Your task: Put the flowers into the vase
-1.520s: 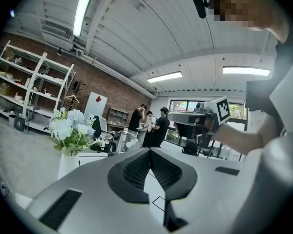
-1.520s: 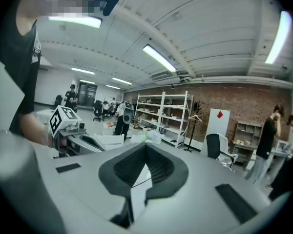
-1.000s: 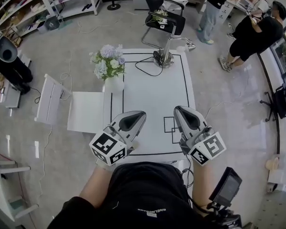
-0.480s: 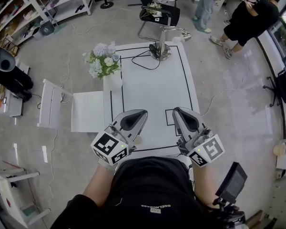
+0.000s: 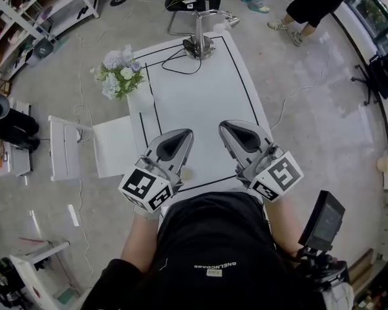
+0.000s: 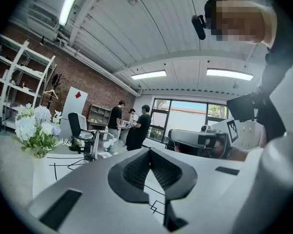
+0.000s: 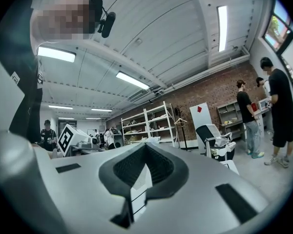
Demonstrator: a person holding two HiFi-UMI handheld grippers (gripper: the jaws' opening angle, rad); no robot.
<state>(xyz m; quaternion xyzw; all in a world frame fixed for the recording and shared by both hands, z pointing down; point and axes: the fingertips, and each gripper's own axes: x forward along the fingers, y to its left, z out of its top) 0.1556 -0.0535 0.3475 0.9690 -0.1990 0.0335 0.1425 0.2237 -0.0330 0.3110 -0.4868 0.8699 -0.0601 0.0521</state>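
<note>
Your white table [image 5: 200,95] fills the middle of the head view. At its eleven o'clock corner stands the white vase [image 5: 141,100], with the flowers [image 5: 119,75] already upright in it. They look light, soft and easily crushed, so take any stem low, beneath the blooms, and gently. Your left gripper [image 5: 183,136] and right gripper [image 5: 227,128], at six o'clock, are both clenched on nothing.

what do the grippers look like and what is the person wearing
Both the left gripper and right gripper are light grey wedge-shaped shells with dark ribbed pads inside. Each carries a white cube with black square markers. The person wears a black top.
</note>
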